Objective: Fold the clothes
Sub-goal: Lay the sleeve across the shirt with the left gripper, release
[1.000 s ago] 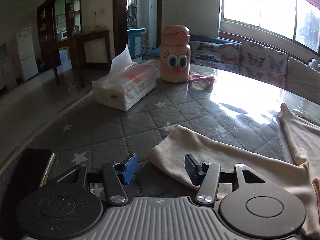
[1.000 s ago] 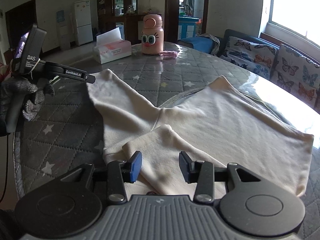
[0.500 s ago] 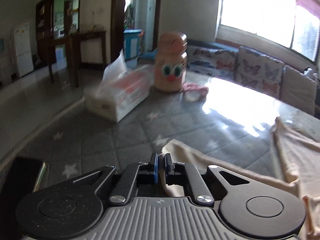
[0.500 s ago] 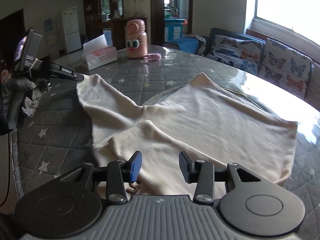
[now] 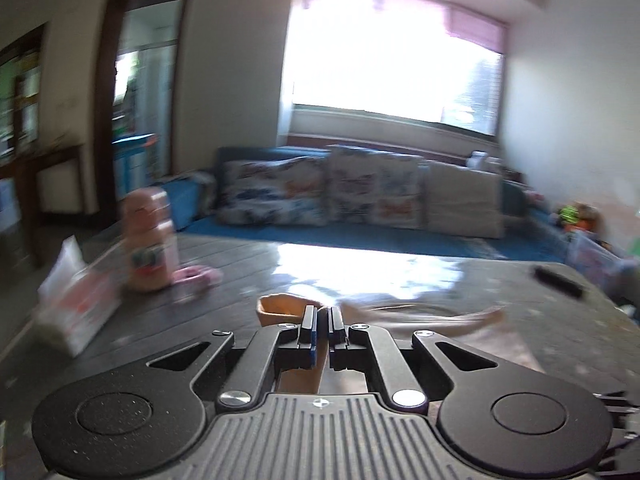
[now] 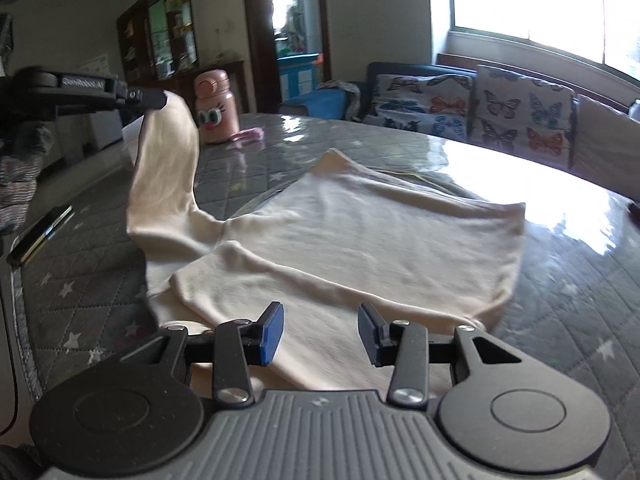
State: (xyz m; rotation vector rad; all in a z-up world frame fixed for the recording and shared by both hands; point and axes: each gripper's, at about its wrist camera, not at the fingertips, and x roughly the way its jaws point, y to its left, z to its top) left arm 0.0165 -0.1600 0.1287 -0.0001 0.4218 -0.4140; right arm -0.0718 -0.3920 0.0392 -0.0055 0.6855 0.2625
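A cream long-sleeved top [image 6: 360, 240] lies spread on the grey quilted table [image 6: 580, 280]. My left gripper [image 5: 323, 320] is shut on the cuff of one sleeve [image 5: 280, 308]. In the right wrist view that left gripper [image 6: 156, 98] holds the sleeve [image 6: 168, 168] lifted off the table at the left, the cloth hanging down to the body. The other sleeve [image 6: 248, 280] lies folded across the front of the top. My right gripper [image 6: 320, 328] is open low over the top's near edge, nothing between its fingers.
A pink cartoon bottle [image 6: 214, 108], a tissue box [image 5: 76, 304] and a small pink cloth [image 6: 248, 135] stand at the table's far left. A dark phone [image 6: 40, 236] lies by the left edge. A sofa with butterfly cushions [image 6: 480, 108] runs behind the table.
My left gripper shut on the sleeve cuff, then rose and swung right, lifting the sleeve off the table. The right gripper stayed open and shifted a little nearer the top's edge.
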